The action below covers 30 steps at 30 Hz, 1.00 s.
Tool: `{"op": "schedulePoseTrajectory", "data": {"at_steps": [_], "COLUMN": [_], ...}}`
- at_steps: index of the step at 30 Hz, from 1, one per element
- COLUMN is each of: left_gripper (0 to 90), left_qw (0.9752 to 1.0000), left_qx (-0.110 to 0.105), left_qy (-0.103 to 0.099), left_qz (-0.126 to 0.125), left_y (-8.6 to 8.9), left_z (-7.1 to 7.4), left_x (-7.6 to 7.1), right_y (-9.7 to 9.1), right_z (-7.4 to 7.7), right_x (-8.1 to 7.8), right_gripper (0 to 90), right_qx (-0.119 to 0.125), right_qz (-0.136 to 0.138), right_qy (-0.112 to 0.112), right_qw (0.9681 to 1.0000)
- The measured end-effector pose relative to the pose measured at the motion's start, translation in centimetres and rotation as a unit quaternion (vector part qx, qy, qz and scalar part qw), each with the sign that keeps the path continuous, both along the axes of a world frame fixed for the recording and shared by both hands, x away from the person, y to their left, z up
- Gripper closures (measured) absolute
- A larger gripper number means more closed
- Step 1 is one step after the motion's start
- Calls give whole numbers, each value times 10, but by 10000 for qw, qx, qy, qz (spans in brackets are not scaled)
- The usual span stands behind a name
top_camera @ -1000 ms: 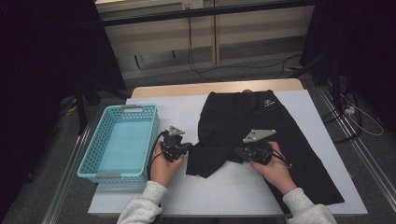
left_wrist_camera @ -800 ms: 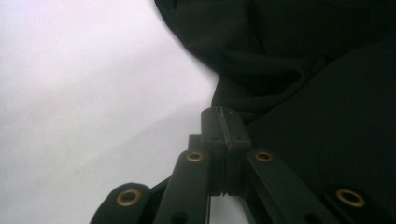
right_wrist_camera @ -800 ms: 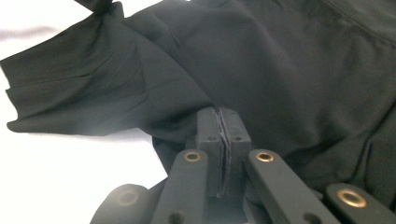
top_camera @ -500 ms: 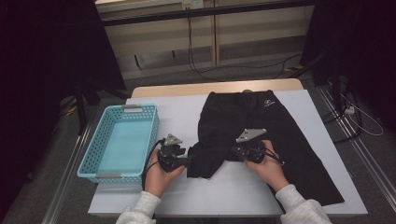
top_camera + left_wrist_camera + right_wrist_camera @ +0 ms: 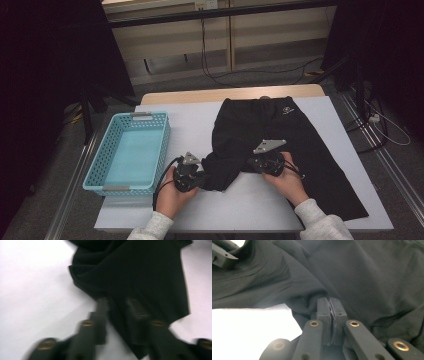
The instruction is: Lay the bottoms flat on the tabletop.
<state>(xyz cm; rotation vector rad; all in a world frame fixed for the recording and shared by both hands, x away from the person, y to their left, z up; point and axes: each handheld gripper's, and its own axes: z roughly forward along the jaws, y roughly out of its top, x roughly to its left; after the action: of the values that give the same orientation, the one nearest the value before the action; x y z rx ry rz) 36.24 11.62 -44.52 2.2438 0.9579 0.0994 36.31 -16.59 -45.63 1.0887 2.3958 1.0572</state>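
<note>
Pinching black shorts (image 5: 280, 135), right gripper (image 5: 331, 307) clamped; left gripper (image 5: 117, 303) parted astride the hem, both hands low.

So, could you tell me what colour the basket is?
Light blue basket, clearest in the high view.

Motion blur smears the left tongs (image 5: 117, 305) over the black trousers (image 5: 140, 275).

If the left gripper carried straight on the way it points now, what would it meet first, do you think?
Probably the black trousers: the left gripper already has its blurred, parted jaws at the bunched leg hem, with folded cloth directly ahead.
</note>
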Motion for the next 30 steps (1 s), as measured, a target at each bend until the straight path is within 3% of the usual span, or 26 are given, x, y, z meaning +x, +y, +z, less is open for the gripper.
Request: {"op": "schedulePoseTrajectory", "data": {"at_steps": [2,4,5,10,13,17,19,22,25,30], "left_gripper": [892,894,895,898,897,897,897,896,895,895], "left_qw": [9999,9998,9998,9973,9958,9951,9952,9959,9966,9967], "left_qx": [63,-182,-198,-458,-534,-388,-338,-176,-112,-147], "left_qy": [47,43,-71,-352,-423,-489,-431,-357,-302,-318], "left_qz": [-84,-38,-11,453,613,772,809,807,756,728], "left_y": [-5,-6,-6,5,6,6,5,3,3,2], "left_z": [5,11,15,22,22,18,15,8,3,2], "left_x": [2,5,8,24,29,35,37,38,36,34], "right_y": [-3,-6,-10,-26,-24,-18,-16,-11,-10,-13], "right_z": [0,1,3,7,8,6,4,0,3,14], "right_x": [-2,-4,-6,-8,-6,3,6,9,6,-2], "right_gripper": [885,886,886,886,886,887,881,858,763,689], "right_qx": [22,72,109,367,313,246,162,-117,-178,-3], "right_qz": [-15,26,29,-156,-169,-394,-481,-487,-473,-489], "right_qy": [2,45,74,53,-19,-14,-29,-116,-209,-398], "right_qw": [10000,10000,9999,9992,9994,9989,9987,9987,9985,9980]}}
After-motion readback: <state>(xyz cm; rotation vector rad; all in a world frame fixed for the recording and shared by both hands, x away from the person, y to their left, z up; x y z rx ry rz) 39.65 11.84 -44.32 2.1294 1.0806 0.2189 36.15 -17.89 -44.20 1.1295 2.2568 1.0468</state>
